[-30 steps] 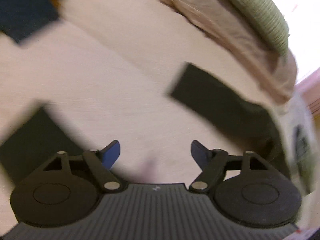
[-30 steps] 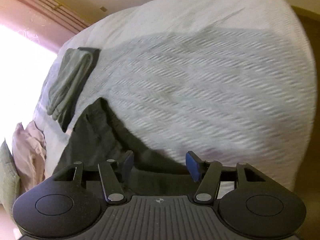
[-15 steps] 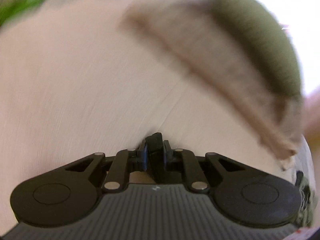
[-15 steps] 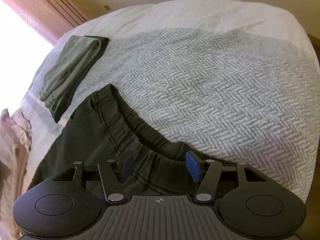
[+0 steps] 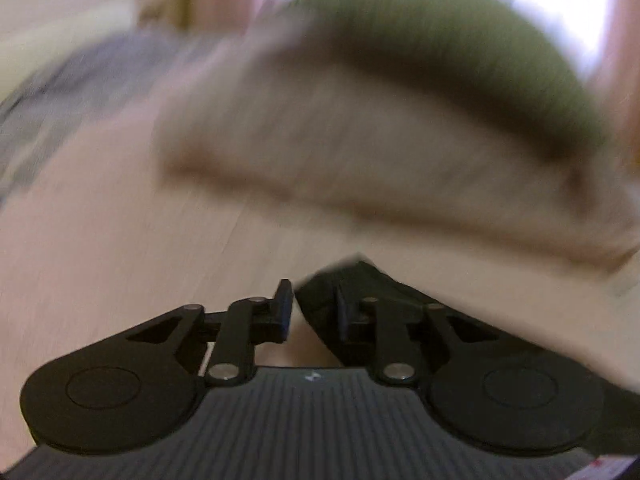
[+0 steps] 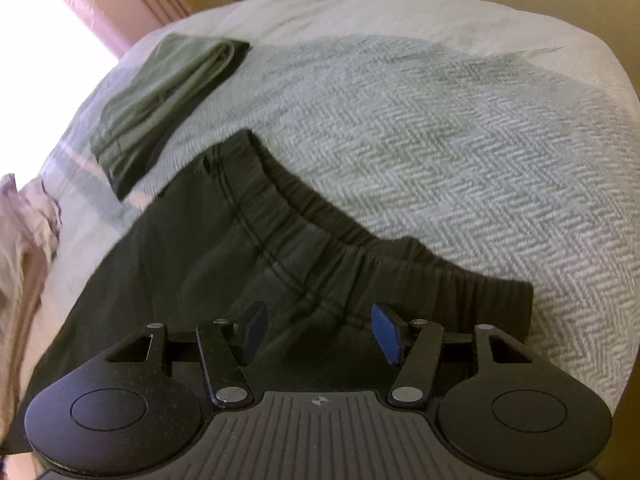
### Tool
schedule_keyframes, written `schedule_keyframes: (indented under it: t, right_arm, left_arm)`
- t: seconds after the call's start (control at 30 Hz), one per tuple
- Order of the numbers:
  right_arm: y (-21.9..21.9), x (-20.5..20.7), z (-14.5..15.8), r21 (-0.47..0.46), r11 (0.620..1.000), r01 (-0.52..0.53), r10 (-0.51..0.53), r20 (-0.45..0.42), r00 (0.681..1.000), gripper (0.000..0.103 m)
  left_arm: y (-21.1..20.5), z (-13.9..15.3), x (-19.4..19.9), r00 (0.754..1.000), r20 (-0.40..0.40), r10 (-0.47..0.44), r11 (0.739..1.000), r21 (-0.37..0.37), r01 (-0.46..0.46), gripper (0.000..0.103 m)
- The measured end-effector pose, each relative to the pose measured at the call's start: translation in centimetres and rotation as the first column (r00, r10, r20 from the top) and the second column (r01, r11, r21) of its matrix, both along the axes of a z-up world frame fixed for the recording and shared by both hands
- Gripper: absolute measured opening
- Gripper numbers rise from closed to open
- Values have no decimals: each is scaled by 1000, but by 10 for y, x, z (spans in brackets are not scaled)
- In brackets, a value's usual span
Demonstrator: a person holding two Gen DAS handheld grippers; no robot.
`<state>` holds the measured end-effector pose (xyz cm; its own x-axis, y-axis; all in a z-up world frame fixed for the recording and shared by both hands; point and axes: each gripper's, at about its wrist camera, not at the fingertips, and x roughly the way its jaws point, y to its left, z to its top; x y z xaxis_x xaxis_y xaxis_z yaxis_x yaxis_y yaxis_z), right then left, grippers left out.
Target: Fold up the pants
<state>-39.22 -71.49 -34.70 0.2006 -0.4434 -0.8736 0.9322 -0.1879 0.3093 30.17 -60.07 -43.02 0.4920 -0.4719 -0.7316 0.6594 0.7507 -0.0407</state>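
The dark pants lie flat on the bed, their elastic waistband running across the right wrist view. My right gripper hovers just over the cloth below the waistband, open, with nothing between its fingers. In the blurred left wrist view, my left gripper is shut on a bunched end of the pants. That dark cloth fills the gap and drapes over the right finger. Which part of the pants it is cannot be told.
A folded green garment lies on the herringbone bedspread beyond the pants. Pink crumpled cloth sits at the left edge. Ahead of the left gripper are a green pillow on a beige pillow, and a pale sheet.
My left gripper closed on the dark cloth and has swung with it toward the pillows. My right gripper stayed open and has moved in over the waistband.
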Motion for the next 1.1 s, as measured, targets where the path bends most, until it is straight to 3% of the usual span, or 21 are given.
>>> schedule_keyframes:
  t: [0.07, 0.17, 0.23, 0.33, 0.43, 0.53, 0.67, 0.77, 0.9, 0.97, 1.03, 1.1]
  right_arm:
    - [1, 3, 2, -10, 1000, -29, 28, -32, 999, 55]
    - [3, 3, 14, -44, 994, -103, 97, -123, 988, 55]
    - [4, 5, 20, -68, 982, -176, 157, -222, 962, 55]
    - [7, 14, 18, -81, 948, -309, 274, -292, 917, 55]
    - [12, 15, 9, -51, 912, -406, 376, -289, 880, 55]
    - [18, 6, -4, -35, 880, -474, 444, -295, 846, 55]
    - [3, -8, -5, -106, 810, -576, 543, -233, 807, 55]
    - [-28, -21, -10, -162, 754, -636, 618, -152, 771, 55]
    - [-82, -37, -39, -157, 743, -650, 668, 114, 736, 55]
    - [-101, -40, -55, -151, 740, -655, 672, 201, 713, 54]
    - [-120, -42, -71, -144, 736, -662, 673, 262, 691, 50]
    - [-135, -45, -85, -167, 733, -659, 669, 352, 655, 38]
  left_arm:
    - [9, -24, 3, 996, 27, 83, 990, 108, -86, 20]
    - [44, -24, 13, 980, -1, 197, 977, 80, -196, 22]
    - [63, -11, 12, 974, -20, 225, 973, 52, -224, 25]
    - [91, 18, -12, 988, -36, 153, 987, 45, -151, 30]
    - [125, 40, -66, 997, -66, 38, 998, 50, -35, 35]
    - [160, 48, -134, 988, -145, -57, 997, 44, 63, 39]
    - [194, 51, -220, 966, -235, -110, 989, 65, 129, 40]
    - [206, 50, -255, 959, -267, -93, 994, 36, 106, 44]
    - [210, 48, -275, 954, -299, 5, 1000, 13, -1, 43]
    - [210, 50, -285, 954, -299, 23, 999, -15, -29, 44]
    - [212, 52, -296, 955, -296, 35, 999, -28, -46, 45]
    - [218, 54, -308, 951, -306, 47, 997, -37, -61, 45]
